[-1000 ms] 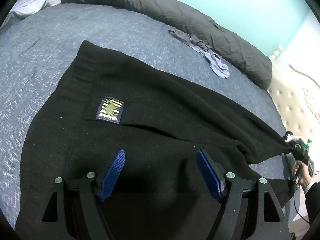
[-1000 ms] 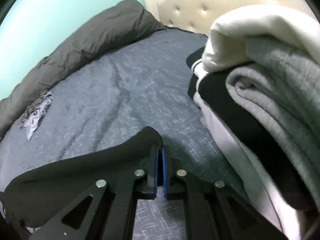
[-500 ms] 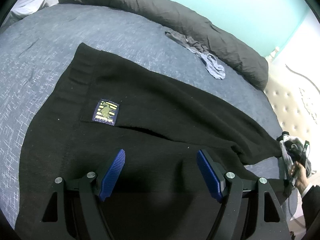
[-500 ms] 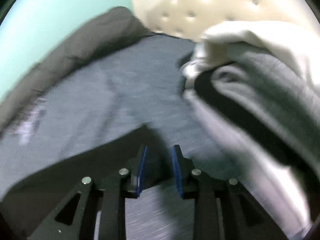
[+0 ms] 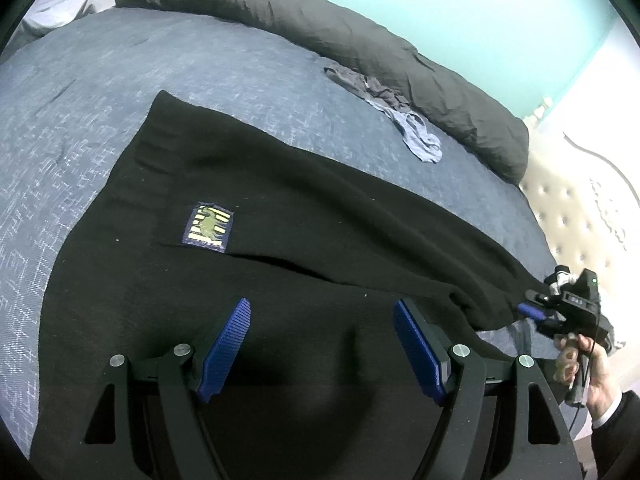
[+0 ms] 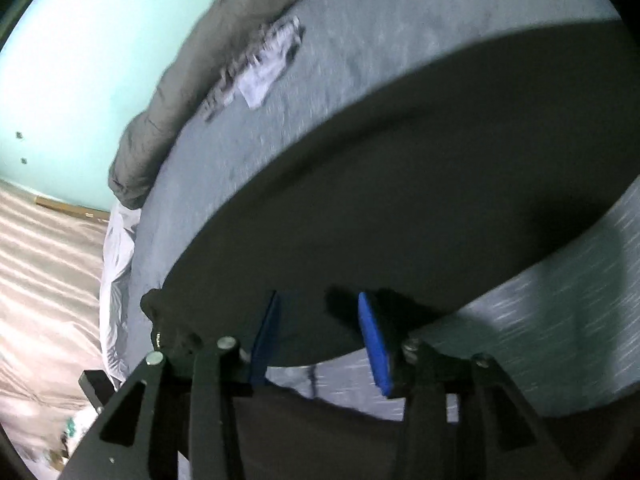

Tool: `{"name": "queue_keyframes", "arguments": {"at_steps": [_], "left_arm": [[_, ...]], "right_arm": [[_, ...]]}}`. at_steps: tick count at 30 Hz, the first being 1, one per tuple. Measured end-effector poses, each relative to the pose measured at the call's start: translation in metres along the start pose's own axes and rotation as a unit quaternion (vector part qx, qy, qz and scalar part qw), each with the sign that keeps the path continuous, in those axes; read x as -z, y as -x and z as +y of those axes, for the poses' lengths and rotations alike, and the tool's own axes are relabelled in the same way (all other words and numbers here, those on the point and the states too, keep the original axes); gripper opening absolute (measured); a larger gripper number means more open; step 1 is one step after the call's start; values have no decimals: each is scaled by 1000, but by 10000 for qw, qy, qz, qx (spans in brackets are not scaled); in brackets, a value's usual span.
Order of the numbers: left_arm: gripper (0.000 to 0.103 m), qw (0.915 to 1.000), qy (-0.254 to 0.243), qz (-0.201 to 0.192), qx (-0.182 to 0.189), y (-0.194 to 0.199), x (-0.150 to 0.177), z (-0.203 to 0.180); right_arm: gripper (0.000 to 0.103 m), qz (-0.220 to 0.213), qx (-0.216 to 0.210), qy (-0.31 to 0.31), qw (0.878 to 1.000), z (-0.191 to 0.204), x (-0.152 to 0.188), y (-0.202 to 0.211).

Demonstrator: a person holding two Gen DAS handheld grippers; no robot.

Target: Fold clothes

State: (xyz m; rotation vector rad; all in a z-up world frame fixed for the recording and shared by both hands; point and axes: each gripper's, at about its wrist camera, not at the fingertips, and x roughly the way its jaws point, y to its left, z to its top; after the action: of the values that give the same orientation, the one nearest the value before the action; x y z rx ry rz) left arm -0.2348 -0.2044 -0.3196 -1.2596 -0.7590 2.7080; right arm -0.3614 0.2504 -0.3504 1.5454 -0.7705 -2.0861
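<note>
A black sweater [image 5: 304,208] with a blue-and-yellow patch [image 5: 208,228] lies spread on the blue bed [image 5: 120,80]. One sleeve lies folded across the body, its end at the right. My left gripper [image 5: 322,344] hovers open over the sweater's near part, with nothing between its blue pads. My right gripper [image 5: 538,317] is at the sleeve's end, held by a hand [image 5: 592,368]. In the blurred right wrist view, the right gripper [image 6: 320,340] has its jaws opening. The black sleeve [image 6: 400,200] lies between and beyond them, and the pads do not press on it.
A dark grey duvet [image 5: 360,40] runs along the bed's far side by the teal wall. A small crumpled blue-grey garment [image 5: 416,136] lies in front of it. A cream padded headboard [image 5: 572,208] is at the right. A white sheet [image 6: 116,264] hangs at the bed's edge.
The right gripper was shut on the sleeve end and has opened, letting it go. Its view swung from the stacked clothes by the headboard across the bed. The left gripper stayed still.
</note>
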Motion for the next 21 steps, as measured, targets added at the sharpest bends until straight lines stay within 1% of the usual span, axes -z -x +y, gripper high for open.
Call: {"name": "queue_keyframes", "arguments": {"at_steps": [3,6,9,10,12,13,14,15,17,21], "left_arm": [[78,10000,36,1,38,2,0,4],[78,9999,62,-58,79,8,-1,7],[78,9998,120,-94,100,13,-3,12],[78,9998,142,-111,109,15,-3,13],[78,9997,169,-134,123,17,-3,16],[78,9997,176,-139,133,18,-4,17],[78,9996,184,-143,144,18,-4,17],[78,9996,183,-150,155,19,-4,17],[78,9996,178,-165,175,21,-4,17],[78,9994,207,-188,185,23,-5,19]], "right_arm": [[42,90,243,-167,9995,2,-2,-16],[42,135,334,-457,9983,-2,-6,-28],[40,144,426,-610,9971,-2,-2,-25],[37,163,498,-537,9972,3,0,-25],[21,233,693,-483,9962,4,3,-27],[17,240,728,-535,9956,0,3,-27],[7,247,762,-588,9951,-3,3,-28],[3,259,793,-634,9945,-6,2,-29],[0,281,866,-557,9943,-6,2,-30],[0,253,994,-280,9943,2,5,-26]]}}
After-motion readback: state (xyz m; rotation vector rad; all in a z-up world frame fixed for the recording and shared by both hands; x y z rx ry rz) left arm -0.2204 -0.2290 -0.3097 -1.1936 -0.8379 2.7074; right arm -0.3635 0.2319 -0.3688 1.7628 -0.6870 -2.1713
